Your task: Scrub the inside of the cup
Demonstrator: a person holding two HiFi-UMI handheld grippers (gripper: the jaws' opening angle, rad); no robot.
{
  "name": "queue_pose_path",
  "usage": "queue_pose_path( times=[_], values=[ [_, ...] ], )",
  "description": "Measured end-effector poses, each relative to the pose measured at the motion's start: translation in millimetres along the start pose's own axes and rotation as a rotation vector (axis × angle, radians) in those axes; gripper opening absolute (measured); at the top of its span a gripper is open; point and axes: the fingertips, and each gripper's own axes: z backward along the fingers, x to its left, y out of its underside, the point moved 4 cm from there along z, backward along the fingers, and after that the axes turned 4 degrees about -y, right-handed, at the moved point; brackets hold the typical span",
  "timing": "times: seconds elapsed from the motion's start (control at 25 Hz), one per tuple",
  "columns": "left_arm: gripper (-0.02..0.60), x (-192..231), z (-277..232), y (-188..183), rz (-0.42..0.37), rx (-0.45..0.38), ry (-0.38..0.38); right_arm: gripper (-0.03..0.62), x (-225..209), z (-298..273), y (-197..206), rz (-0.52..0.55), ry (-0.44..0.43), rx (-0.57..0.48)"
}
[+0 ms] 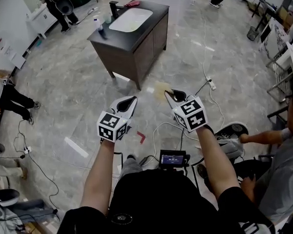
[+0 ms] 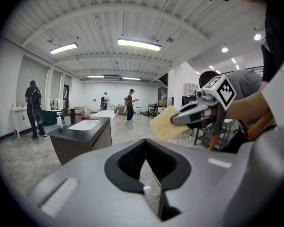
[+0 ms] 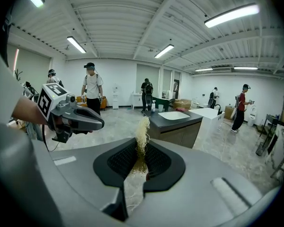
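1. While the person stands on the open floor, well apart from the bench (image 1: 157, 13), both tools hang in the air in front of the body, near each other but not touching. I judge that this is only the approach and that no scrubbing has begun
2. The right hand-held gripper (image 3: 142, 145) is clenched on a yellow fibrous scrub pad (image 2: 163, 123). It pinches the pad by one edge, so most of the pad sticks out ahead of the jaws. I think the reason is that the free part can then go down inside a cup while the jaws remain above the rim
3. The left hand-held gripper (image 2: 146, 145) is clenched on nothing; its pads meet at the tips. Probably it is kept free to steady the cup, and for that it must first open
4. What seems to be the cup (image 1: 108, 19) stands on the bench along the edge that is at the left in the head view, between a bottle (image 1: 96, 23) and a black tap (image 1: 114, 8), just beside the white basin (image 1: 131, 19). It is too small to see its inside
5. A white cable (image 1: 204, 57) lies on the floor beside the way to the bench, so the walk needs care, and a pad pinched only at its edge could slip under hard pressing
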Motion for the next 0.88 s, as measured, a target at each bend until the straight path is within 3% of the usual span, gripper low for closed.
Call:
queue_pose_path(
  times=[0.2, 0.44, 0.88],
  values=[
    [0.0, -5.5, -2.6, 14.6, 0.021, 0.028, -0.019, 0.043, -6.3, -4.9, 15.1, -0.017, -0.027, 0.011],
    [0.0, 19.0, -35.7, 13.5, 0.043, 0.023, 0.004, 0.043, -31.7, -27.0, 19.4, -0.045, -0.014, 0.021],
    [0.0, 112.7, -135.7, -8.9, 0.05, 0.008, 0.12, 0.043, -104.8, -113.0, -17.0, -0.09, 0.077, 0.059]
  ],
)
